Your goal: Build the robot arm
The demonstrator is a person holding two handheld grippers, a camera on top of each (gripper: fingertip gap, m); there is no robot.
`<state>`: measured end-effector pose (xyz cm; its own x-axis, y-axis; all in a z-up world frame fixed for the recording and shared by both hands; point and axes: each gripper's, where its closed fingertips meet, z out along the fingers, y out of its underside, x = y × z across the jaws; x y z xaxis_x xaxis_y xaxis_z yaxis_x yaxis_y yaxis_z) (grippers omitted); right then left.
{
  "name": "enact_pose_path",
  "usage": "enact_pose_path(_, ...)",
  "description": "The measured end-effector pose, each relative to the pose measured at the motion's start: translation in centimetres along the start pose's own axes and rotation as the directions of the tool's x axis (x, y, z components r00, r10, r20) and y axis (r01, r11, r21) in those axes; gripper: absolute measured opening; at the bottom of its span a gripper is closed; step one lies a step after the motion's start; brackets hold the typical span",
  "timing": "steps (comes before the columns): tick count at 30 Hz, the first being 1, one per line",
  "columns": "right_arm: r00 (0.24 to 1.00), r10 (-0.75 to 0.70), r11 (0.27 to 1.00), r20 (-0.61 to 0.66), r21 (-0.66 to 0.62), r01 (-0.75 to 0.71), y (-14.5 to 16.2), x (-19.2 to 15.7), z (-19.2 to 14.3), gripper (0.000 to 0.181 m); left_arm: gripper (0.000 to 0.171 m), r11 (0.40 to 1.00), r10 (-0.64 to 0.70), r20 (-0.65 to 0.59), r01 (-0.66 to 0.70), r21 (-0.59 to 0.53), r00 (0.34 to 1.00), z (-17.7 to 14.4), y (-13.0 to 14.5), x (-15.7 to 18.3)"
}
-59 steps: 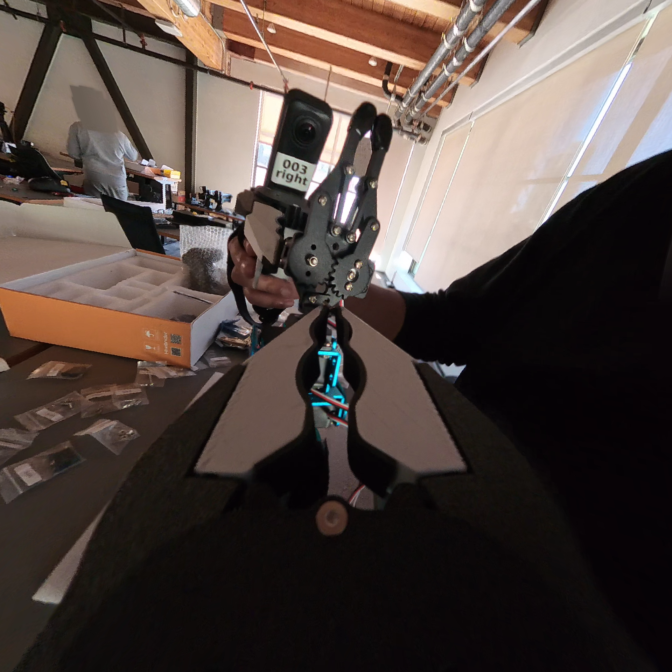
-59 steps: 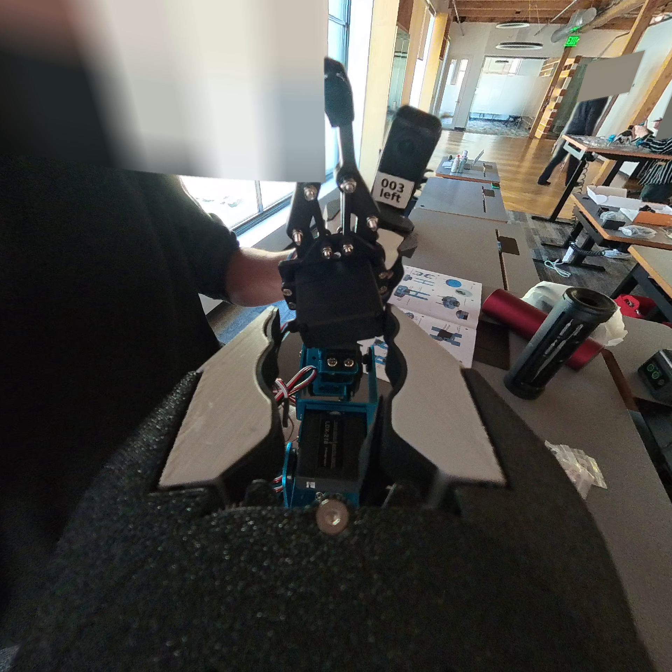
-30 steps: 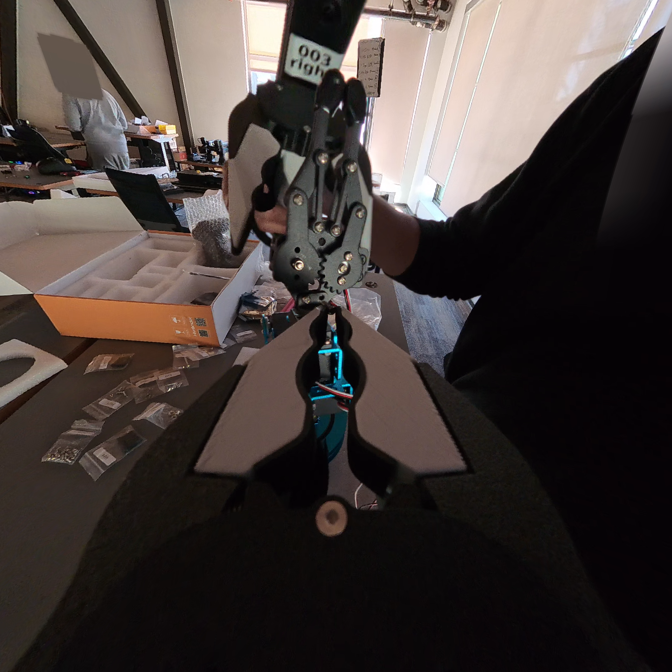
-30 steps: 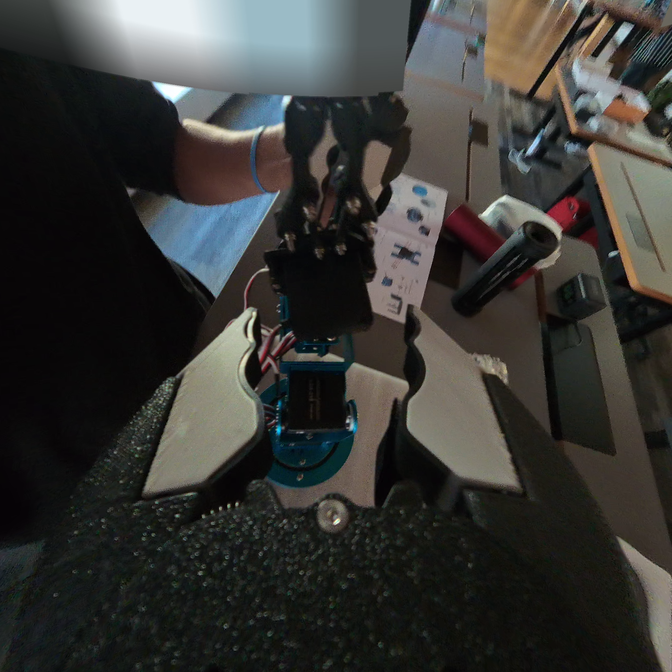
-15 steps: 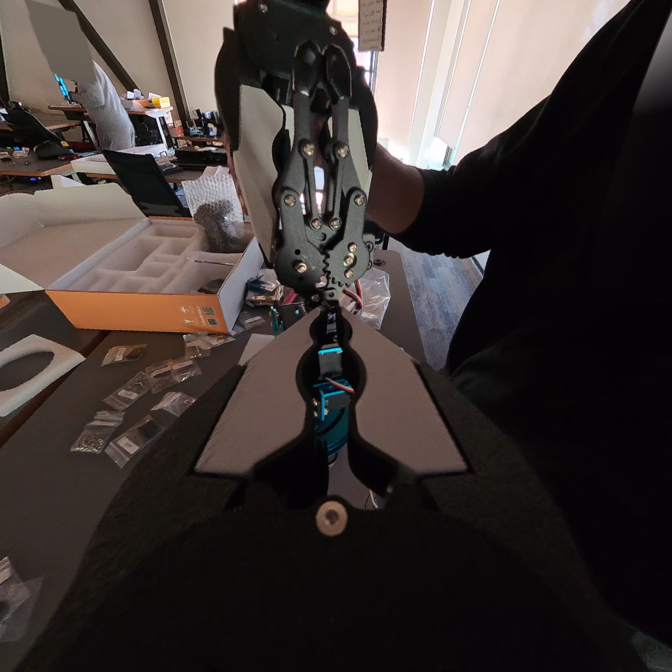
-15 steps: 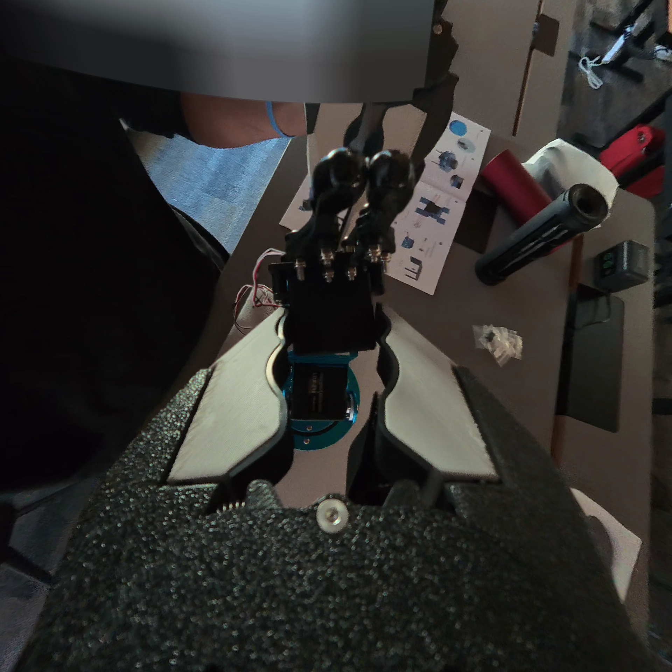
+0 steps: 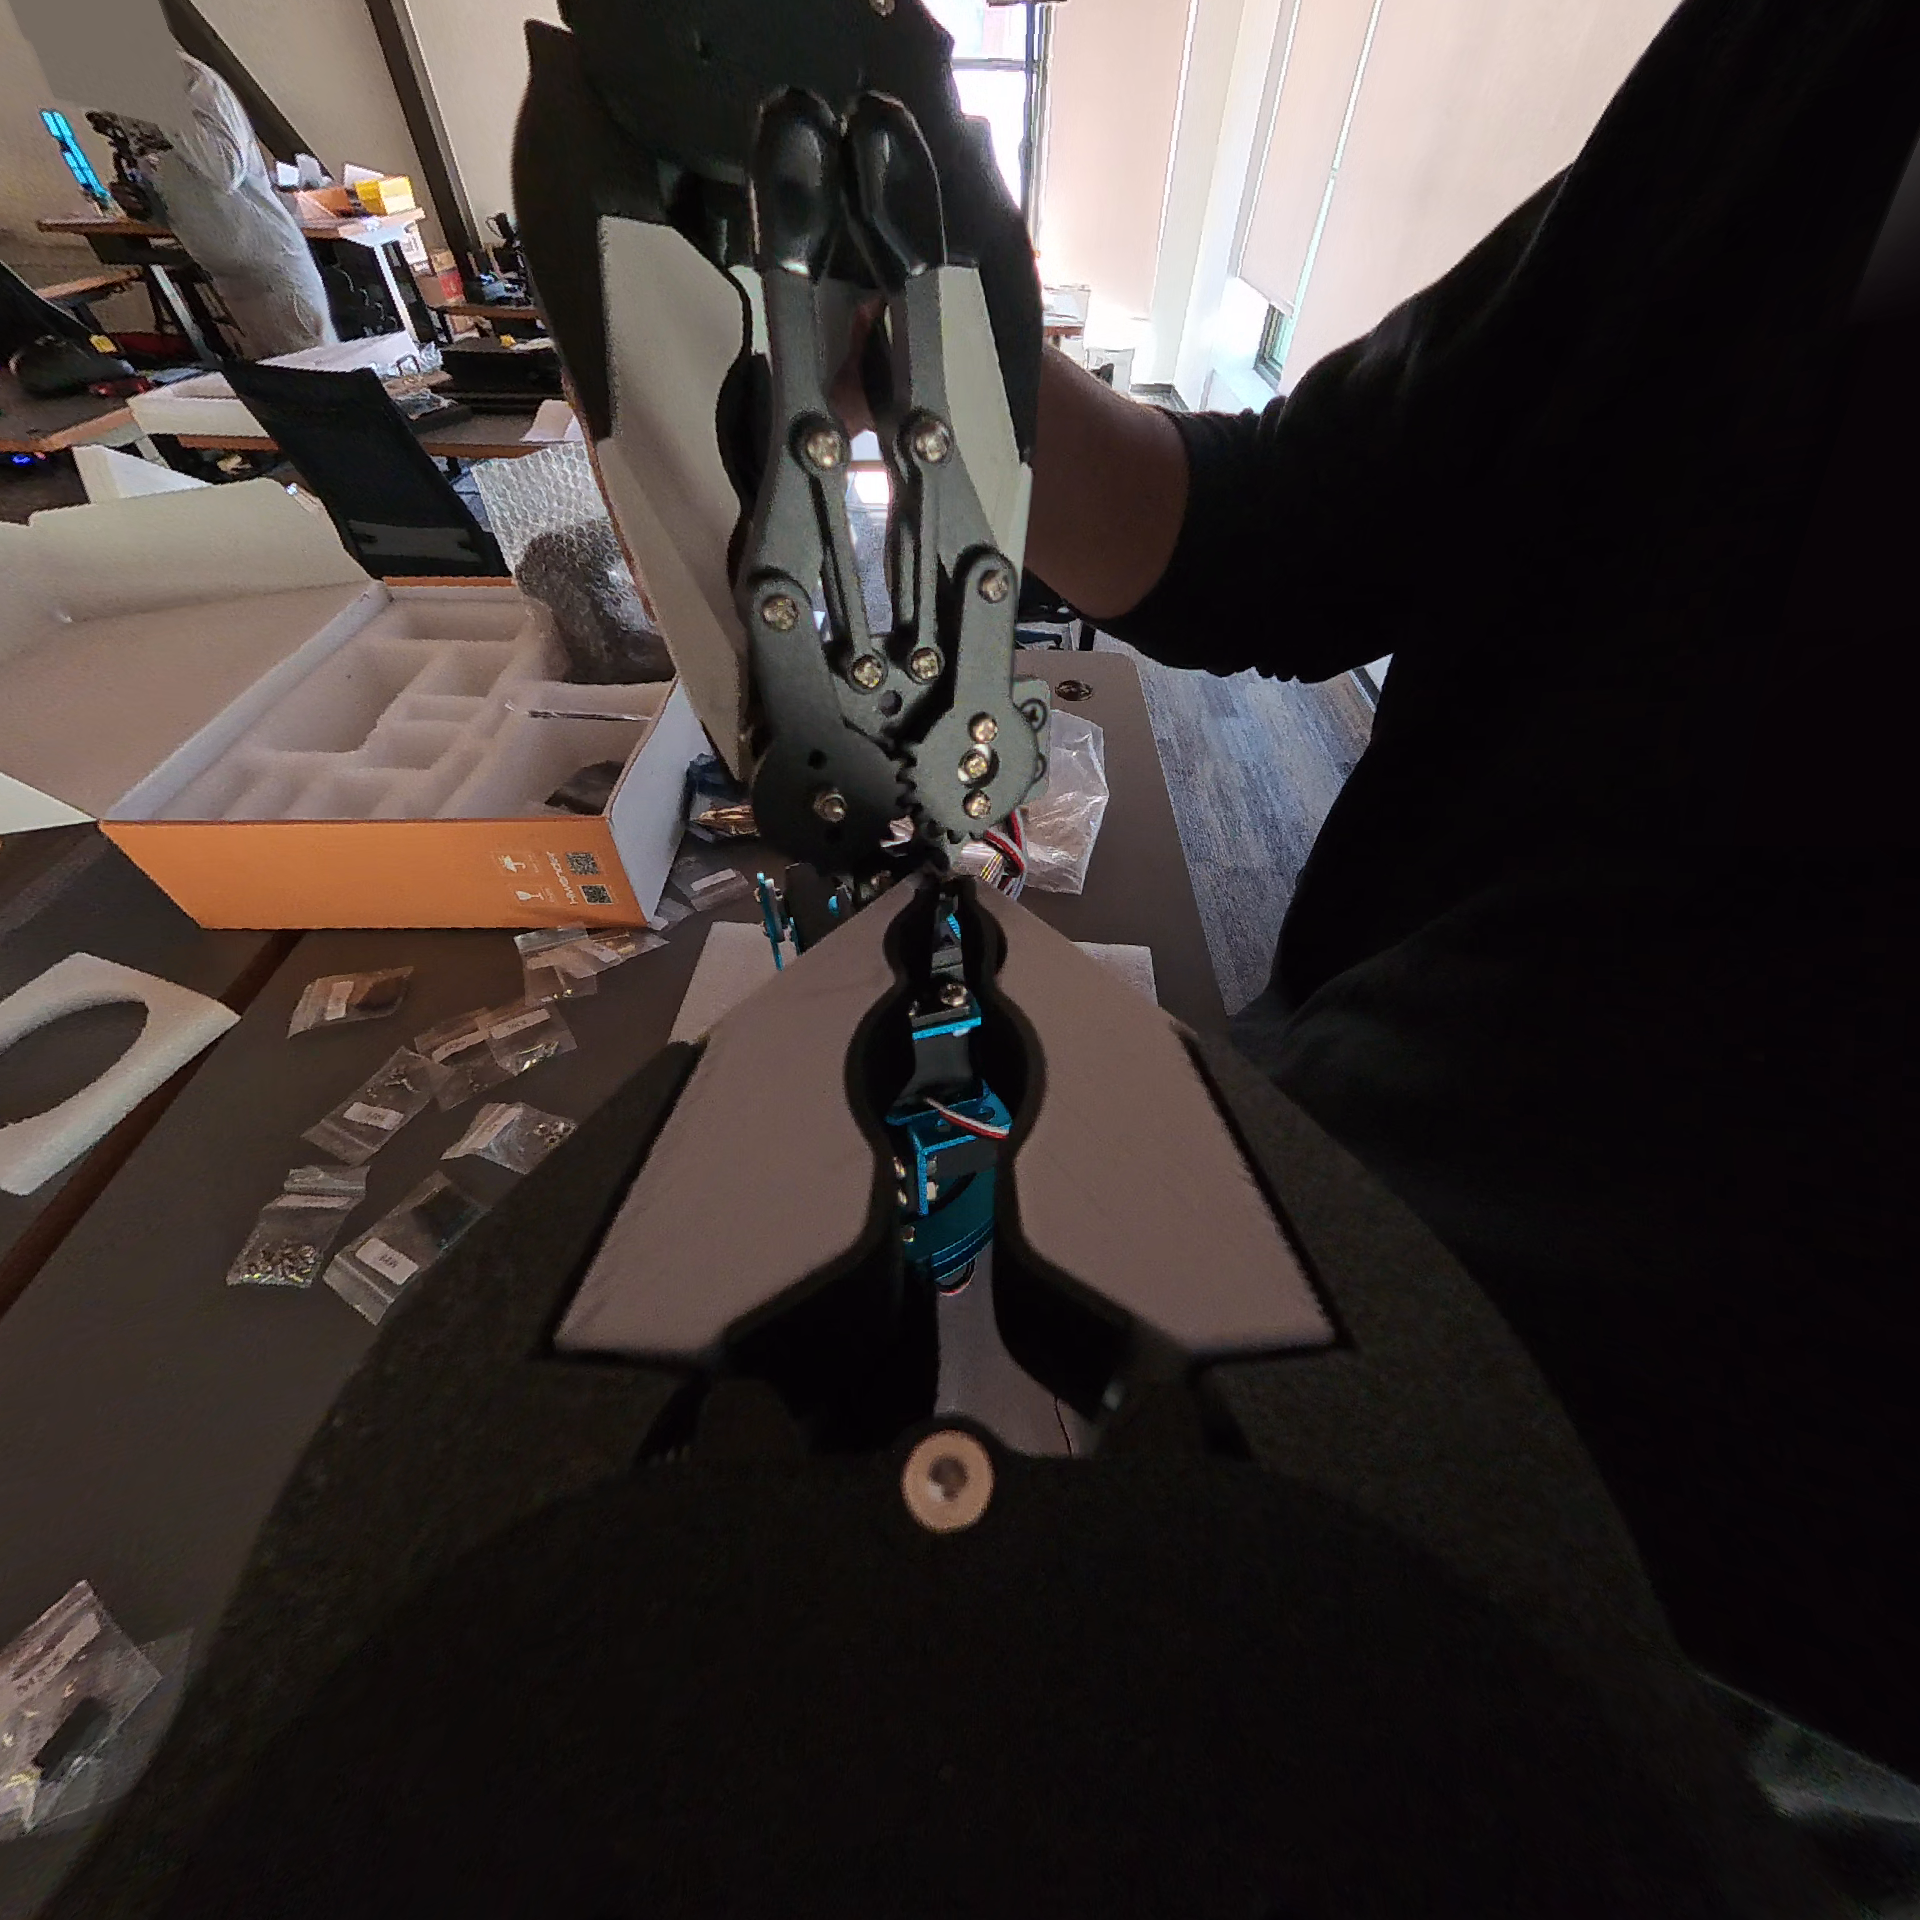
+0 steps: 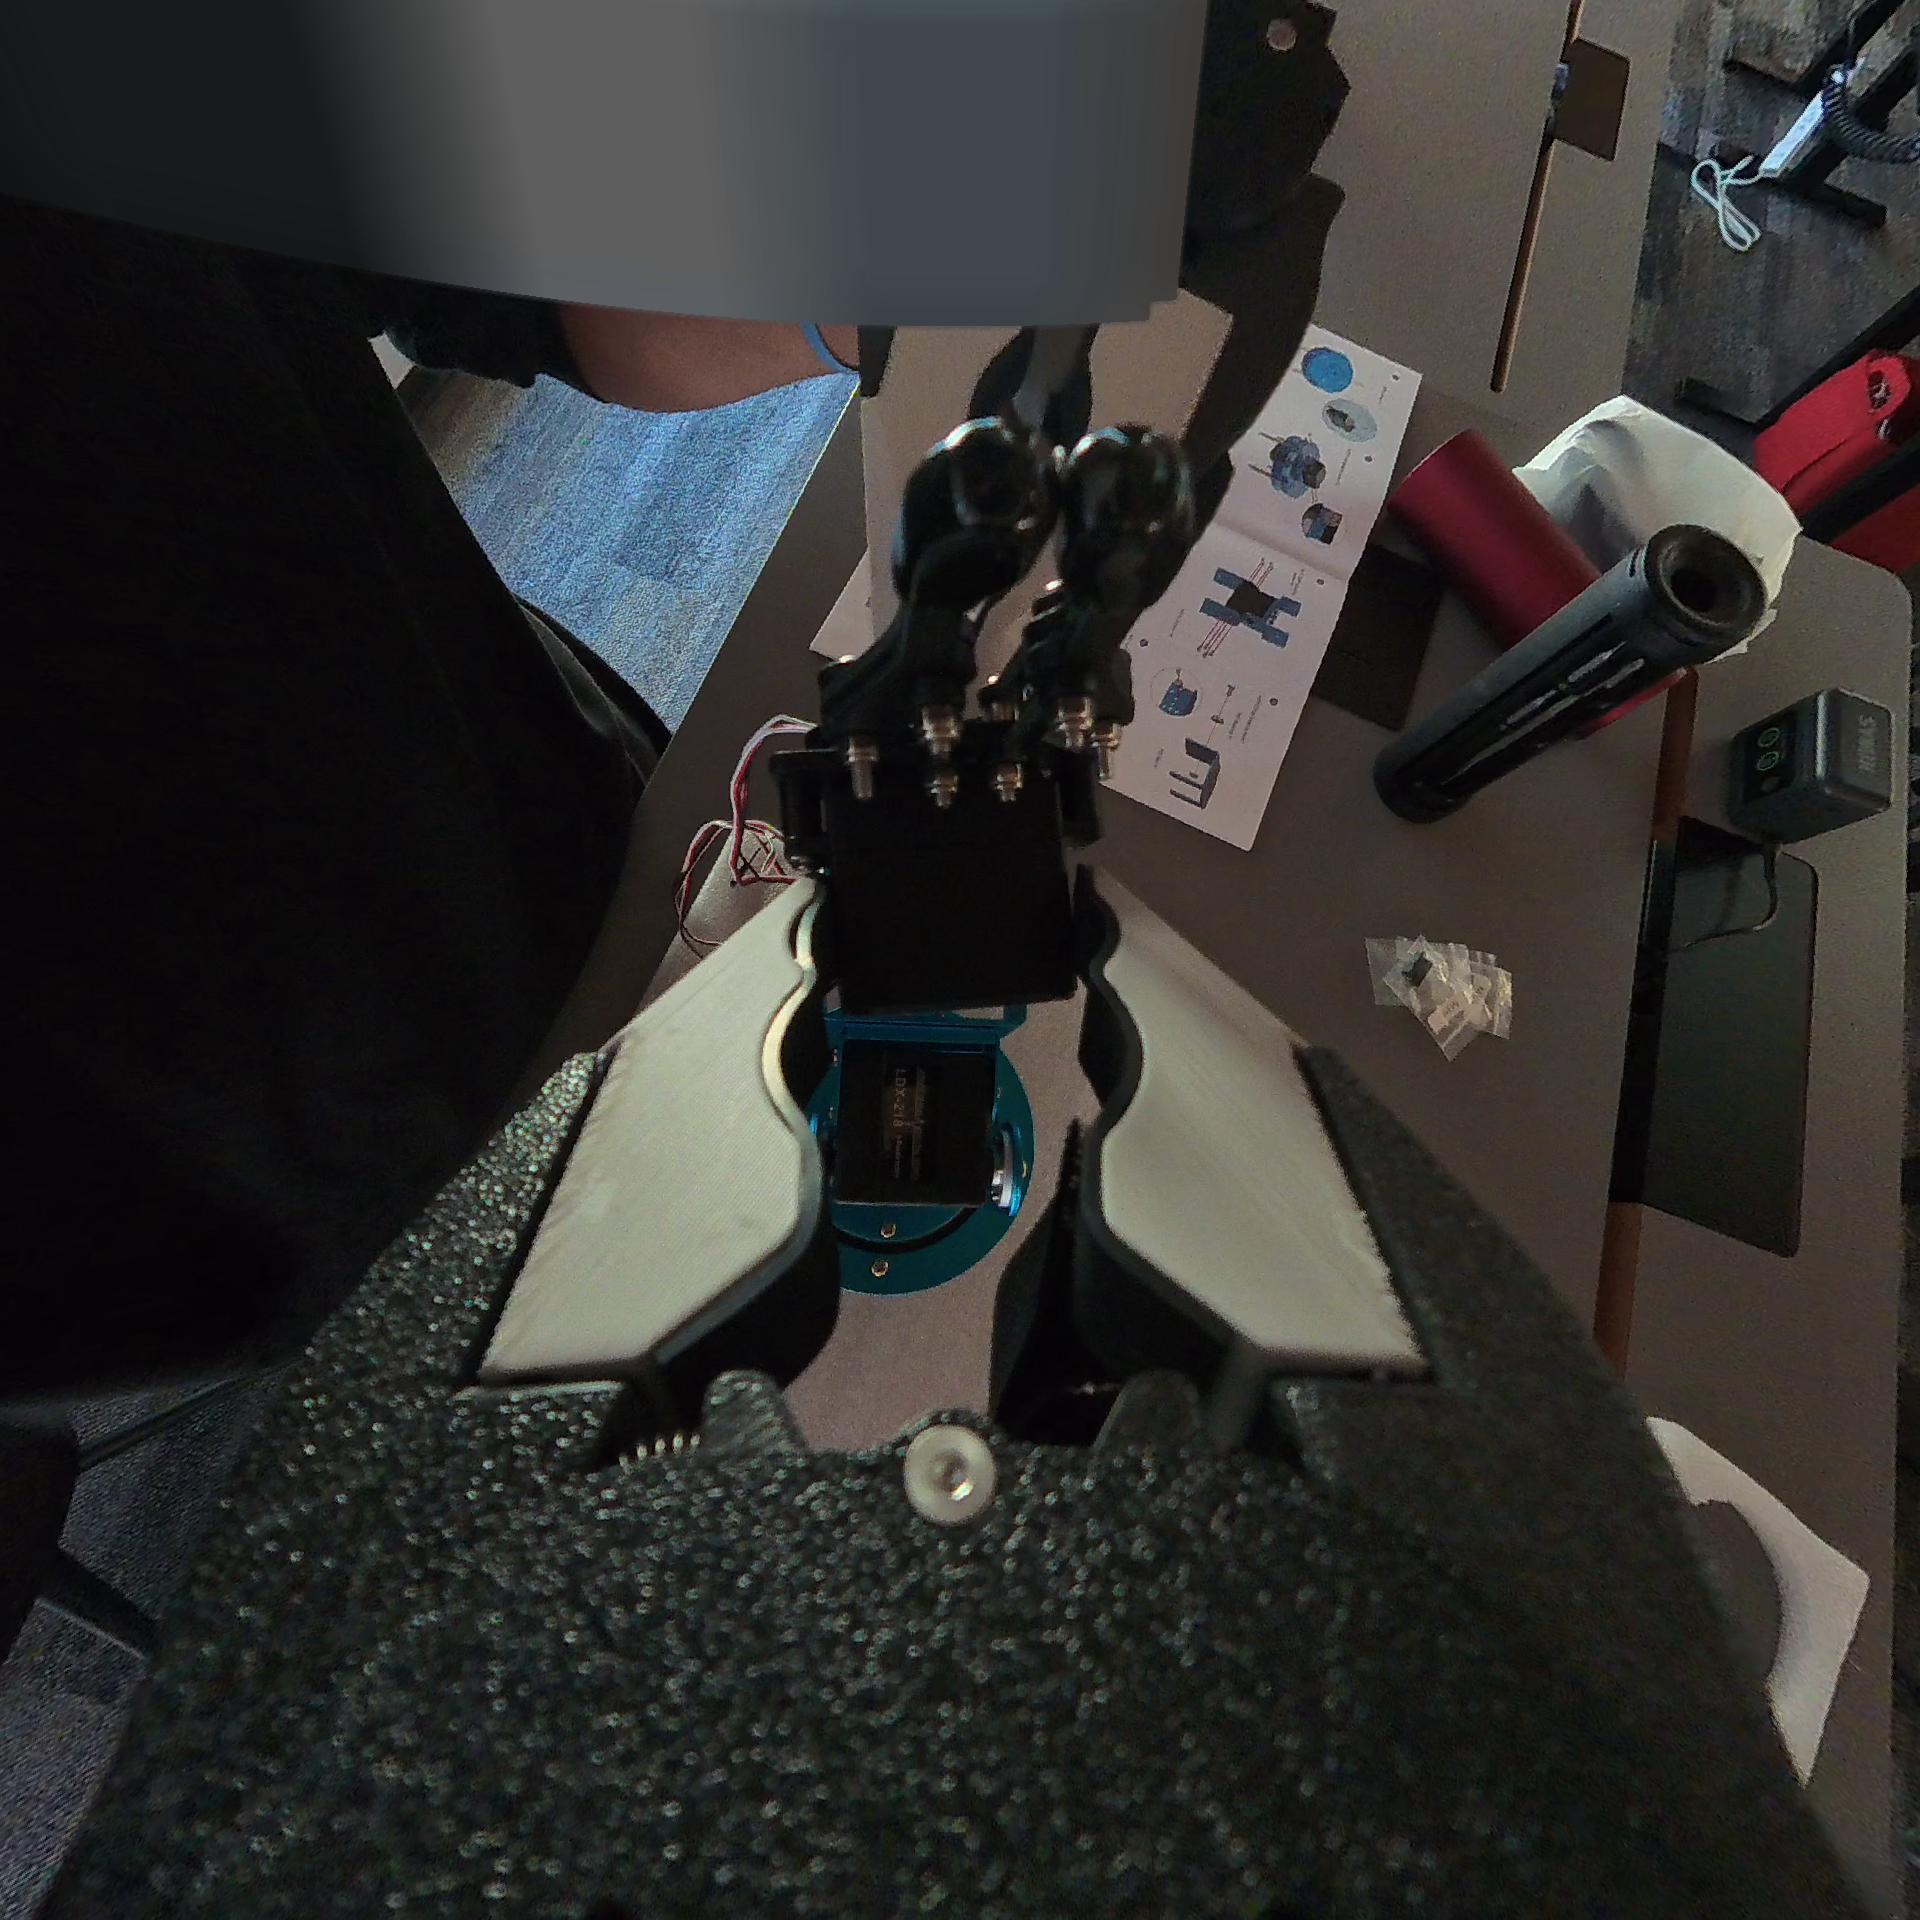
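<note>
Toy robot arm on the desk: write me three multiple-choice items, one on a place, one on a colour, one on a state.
1. In the left wrist view, where does the orange box lie relative to the toy arm?
A. to its left
B. to its right
C. under it

2. What colour is the toy arm's round base?
A. red
B. blue
C. yellow

3. How does the toy arm's claw stand?
A. spread wide
B. tips together
C. holding a bag

Answers:
1. A, the box sits open on the desk at the picture's left.
2. B, the metal disc under the servo is blue.
3. B, the two rounded tips meet with nothing between them.
</note>
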<state>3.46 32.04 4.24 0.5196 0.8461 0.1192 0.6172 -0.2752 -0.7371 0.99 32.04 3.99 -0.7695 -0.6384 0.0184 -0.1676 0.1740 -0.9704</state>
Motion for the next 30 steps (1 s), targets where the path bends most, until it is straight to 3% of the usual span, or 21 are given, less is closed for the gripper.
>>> enact_pose_path(9, 1.000, -0.003, 1.000, -0.011, 0.004, 0.003, -0.02, -0.02, 0.09, 0.045, 0.002, 0.999, 0.010, 0.008, -0.010, -0.037, 1.000, 0.31, 0.10, -0.13)
enact_pose_path(16, 1.000, 0.003, 1.000, -0.026, 0.008, -0.002, 0.19, 0.08, -0.21, 0.045, 0.002, 0.997, 0.059, 0.199, -0.050, -0.051, 0.978, 0.73, -0.07, -0.52)
enact_pose_path(24, 0.999, 0.013, 1.000, -0.031, 0.008, -0.012, 0.24, 0.12, -0.28, 0.045, 0.003, 0.996, 0.081, 0.321, -0.062, -0.069, 0.944, 0.87, -0.12, -0.70)
enact_pose_path(30, 0.999, 0.022, 1.000, -0.036, 0.006, -0.022, 0.27, 0.17, -0.33, 0.045, 0.003, 0.991, 0.116, 0.449, -0.076, -0.106, 0.886, 0.95, -0.25, -0.93)
